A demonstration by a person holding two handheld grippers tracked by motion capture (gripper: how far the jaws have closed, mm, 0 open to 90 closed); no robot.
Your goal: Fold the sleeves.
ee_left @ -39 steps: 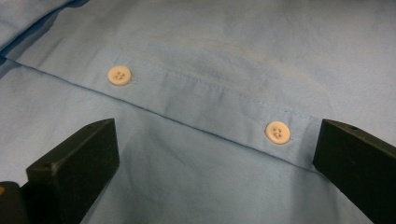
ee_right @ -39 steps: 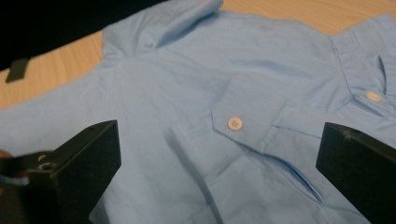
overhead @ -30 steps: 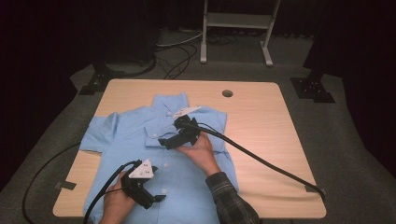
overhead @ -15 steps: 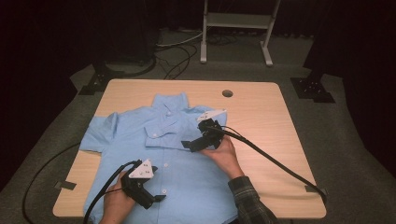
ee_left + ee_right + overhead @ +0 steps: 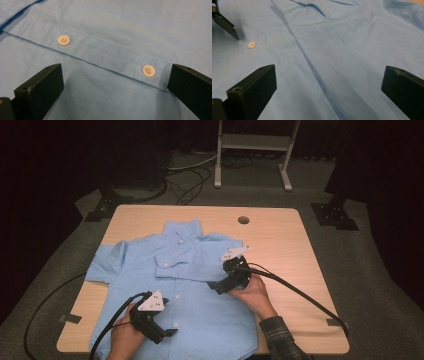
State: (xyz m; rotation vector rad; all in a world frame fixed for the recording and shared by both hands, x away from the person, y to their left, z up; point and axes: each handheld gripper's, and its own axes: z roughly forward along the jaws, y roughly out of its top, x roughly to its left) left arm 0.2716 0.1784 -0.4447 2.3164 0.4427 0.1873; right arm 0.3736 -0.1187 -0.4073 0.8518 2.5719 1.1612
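Shirt (image 5: 200, 285), light blue, lies spread flat on the desk (image 5: 280, 235), buttoned front up. We find the left hand-held gripper (image 5: 167, 332) released over the lower button strip, where it was before. The right hand-held gripper (image 5: 215, 287), jaws apart, has shifted rightward off the chest.

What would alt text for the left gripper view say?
The left gripper, jaws wide open, hovers over a light blue shirt. Its button placket runs diagonally between the jaws, with two white buttons showing.
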